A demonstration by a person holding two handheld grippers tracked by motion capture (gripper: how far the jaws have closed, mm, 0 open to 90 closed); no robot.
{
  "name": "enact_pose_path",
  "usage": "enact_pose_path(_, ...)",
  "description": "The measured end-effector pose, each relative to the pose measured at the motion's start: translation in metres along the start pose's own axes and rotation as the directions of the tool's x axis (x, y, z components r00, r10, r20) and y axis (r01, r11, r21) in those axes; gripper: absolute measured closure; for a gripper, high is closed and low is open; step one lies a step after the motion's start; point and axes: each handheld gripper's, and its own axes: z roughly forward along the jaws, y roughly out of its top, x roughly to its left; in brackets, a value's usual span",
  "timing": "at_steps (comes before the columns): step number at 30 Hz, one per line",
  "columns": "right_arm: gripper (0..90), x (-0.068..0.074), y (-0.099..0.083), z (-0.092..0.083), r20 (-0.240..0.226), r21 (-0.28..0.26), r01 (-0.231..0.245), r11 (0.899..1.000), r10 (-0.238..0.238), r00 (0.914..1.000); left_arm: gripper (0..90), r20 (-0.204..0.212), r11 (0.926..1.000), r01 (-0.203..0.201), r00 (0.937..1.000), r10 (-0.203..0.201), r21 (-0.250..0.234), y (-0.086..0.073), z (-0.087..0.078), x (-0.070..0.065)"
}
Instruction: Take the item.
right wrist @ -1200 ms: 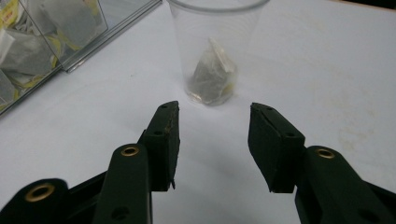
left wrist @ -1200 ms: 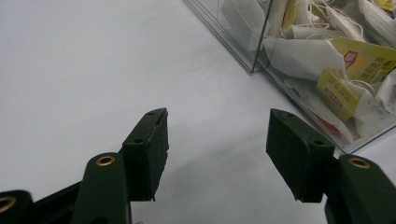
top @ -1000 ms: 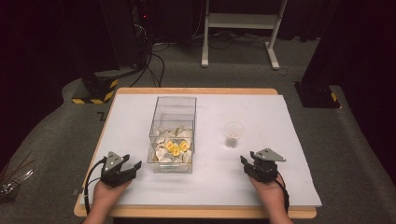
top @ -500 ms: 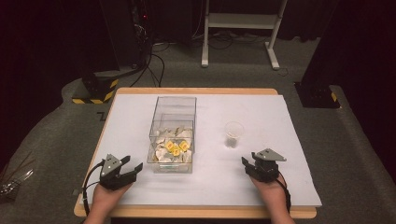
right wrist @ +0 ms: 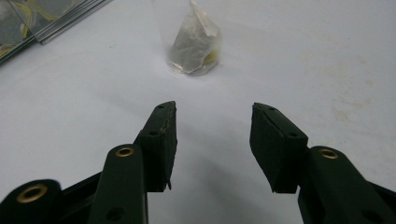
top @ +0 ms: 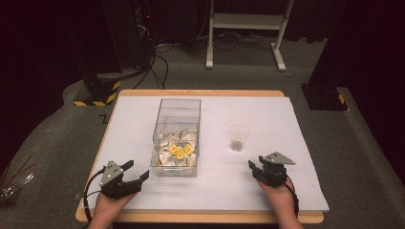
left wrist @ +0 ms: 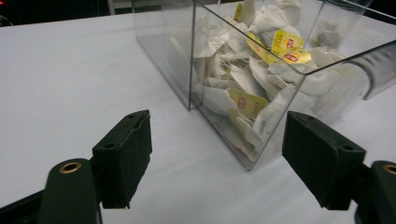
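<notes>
The left hand-held gripper (top: 134, 172), jaws just spread and empty, faces the box (top: 176, 138) corner ahead; right hand-held gripper (top: 254, 168) is half-spread, farther off.

White sheet (top: 143, 119) covers the wooden table (top: 200, 93); the wood shows only as a thin rim at the far and near edges. Grey carpet (top: 363, 157) all round. Behind the table, a white metal stand (top: 246, 21) with two legs on the floor, cables (top: 160, 62) running across the carpet just left of it. Black post with a yellow-and-black striped base (top: 98, 93) off the far left corner, a second dark base (top: 325, 95) off the far right corner. Thin sticks or rods (top: 14, 179) lie on the carpet at the left edge, too dark to identify.
</notes>
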Motion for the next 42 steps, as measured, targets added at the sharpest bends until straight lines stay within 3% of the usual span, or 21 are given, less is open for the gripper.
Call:
enact_pose_path(9,50.9,0.000,-0.001,0.001,0.004,-0.001,0.001,1.000,-0.001,1.0000,19.6,0.044,0.9989,-0.044,0.9980,0.045,-0.014,0.004,-0.001,-0.012)
enact_pose_path(20,50.5,-0.001,-0.003,0.002,0.005,0.012,-0.010,1.000,0.010,0.9999,20.9,0.037,0.9969,-0.079,0.9962,0.079,0.002,0.005,0.010,-0.025)
enact_pose_path(28,49.6,-0.002,-0.006,0.001,0.004,0.021,-0.010,1.000,0.010,0.9999,21.8,0.042,0.9973,-0.073,0.9965,0.073,0.001,0.007,0.017,-0.030)
enact_pose_path(35,48.3,-0.004,-0.011,-0.002,0.023,0.032,-0.016,0.999,0.016,0.9996,20.3,0.031,0.9942,-0.102,0.9943,0.101,0.033,0.008,0.031,-0.036)
enact_pose_path(42,48.1,-0.005,-0.013,-0.003,0.027,0.033,-0.019,0.999,0.018,0.9995,23.4,0.017,0.9927,-0.117,0.9930,0.117,0.029,0.007,0.035,-0.040)
